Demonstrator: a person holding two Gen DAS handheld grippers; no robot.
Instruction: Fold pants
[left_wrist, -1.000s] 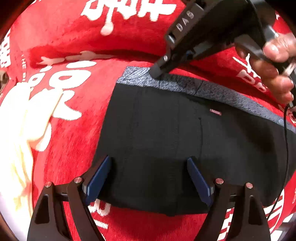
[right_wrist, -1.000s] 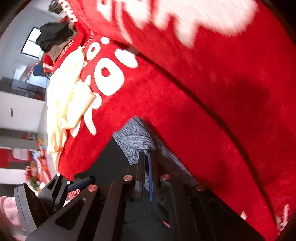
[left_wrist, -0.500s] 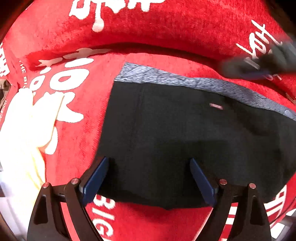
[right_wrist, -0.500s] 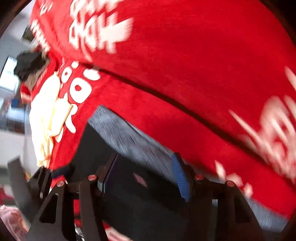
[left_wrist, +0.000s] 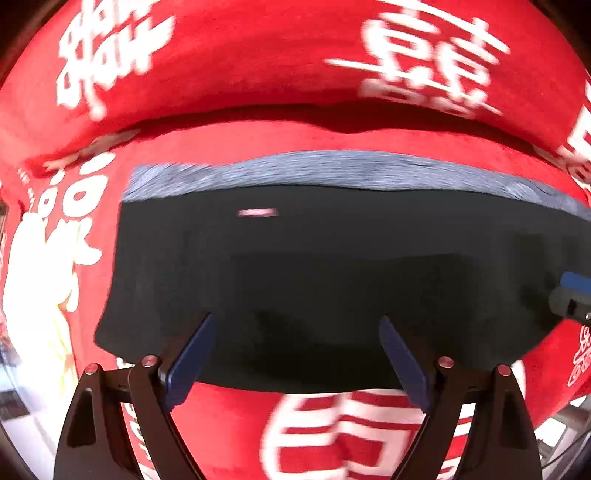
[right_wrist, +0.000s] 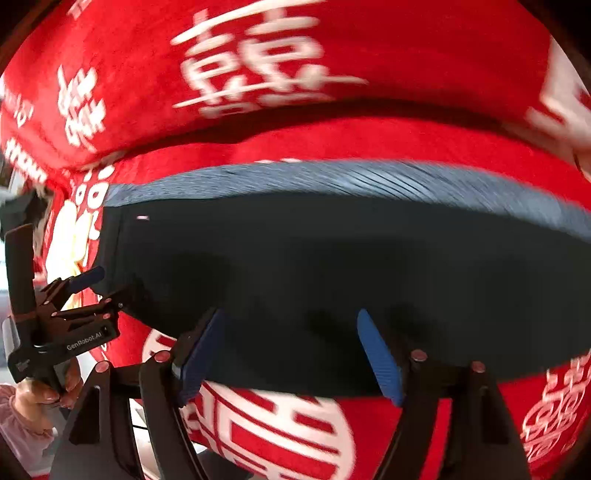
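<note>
The black pants (left_wrist: 314, 273) lie flat and folded on a red cloth, with a grey waistband (left_wrist: 332, 171) along the far edge. They also show in the right wrist view (right_wrist: 332, 266). My left gripper (left_wrist: 295, 354) is open and empty over the near edge of the pants, toward their left end. My right gripper (right_wrist: 291, 350) is open and empty over the near edge, further right. In the right wrist view the left gripper (right_wrist: 92, 291) shows at the left, held by a hand.
A red blanket with white characters (left_wrist: 258, 74) covers the surface and rises in a fold behind the pants. A pale yellow cloth (left_wrist: 33, 295) lies at the left edge. The blanket's near edge (left_wrist: 351, 424) drops off below the pants.
My right gripper let go of the waistband, opened, and swung back to the near edge of the pants. My left gripper shifted right along the near edge, staying open.
</note>
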